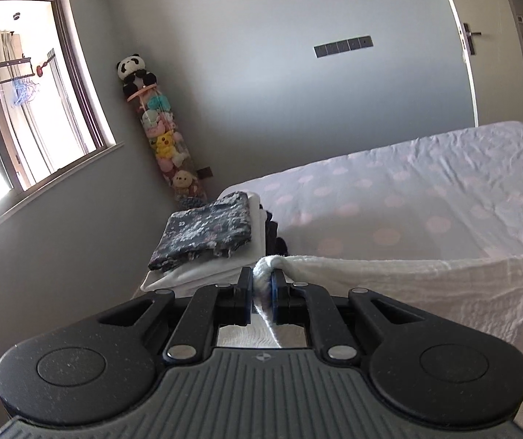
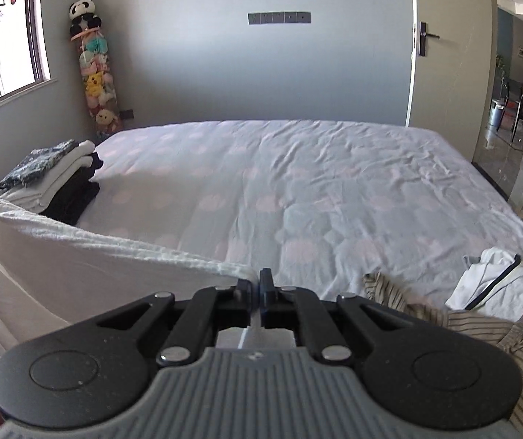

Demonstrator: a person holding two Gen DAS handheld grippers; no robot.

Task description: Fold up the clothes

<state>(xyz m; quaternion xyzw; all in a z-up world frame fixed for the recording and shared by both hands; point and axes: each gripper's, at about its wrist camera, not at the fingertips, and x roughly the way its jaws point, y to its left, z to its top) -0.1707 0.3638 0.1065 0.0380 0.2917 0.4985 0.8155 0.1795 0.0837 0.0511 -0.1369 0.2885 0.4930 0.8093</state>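
A white crinkled garment [image 1: 407,285] hangs stretched between both grippers above the bed. My left gripper [image 1: 262,280] is shut on one bunched corner of it. In the right wrist view the same white garment [image 2: 97,256] runs from the left edge to my right gripper [image 2: 256,287], which is shut on its other corner. A stack of folded clothes [image 1: 206,237] with a dark floral piece on top sits at the bed's left edge, also seen as the stack [image 2: 53,175] in the right wrist view.
The bed [image 2: 316,190] has a pale dotted sheet. A striped garment [image 2: 481,325] and a white garment with dark trim [image 2: 492,278] lie at its near right corner. A column of plush toys [image 2: 95,73] stands in the corner, and an open door [image 2: 444,44] is at right.
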